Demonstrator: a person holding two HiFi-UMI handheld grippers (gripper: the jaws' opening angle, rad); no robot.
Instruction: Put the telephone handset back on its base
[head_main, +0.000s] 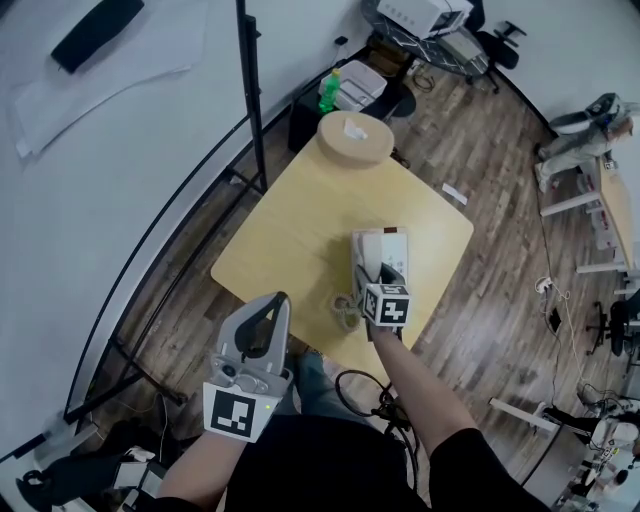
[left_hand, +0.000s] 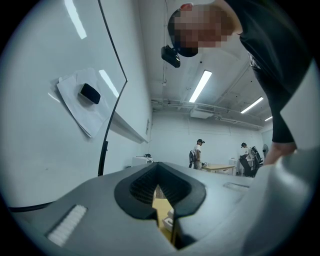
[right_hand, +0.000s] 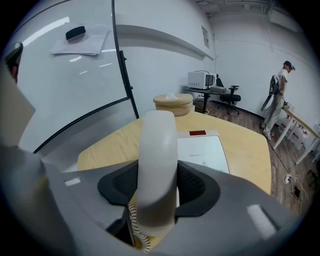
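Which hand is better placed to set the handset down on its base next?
Right. The right claw grips the handset just over the base on the table. The left claw is empty and sits back beyond the table's near edge.

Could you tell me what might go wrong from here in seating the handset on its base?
The pale coiled cord hangs under the white plastic handset and could get trapped between it and the flat white telephone base. The right gripper clamps only the handset's middle in its jaws, so it may pivot and land askew.
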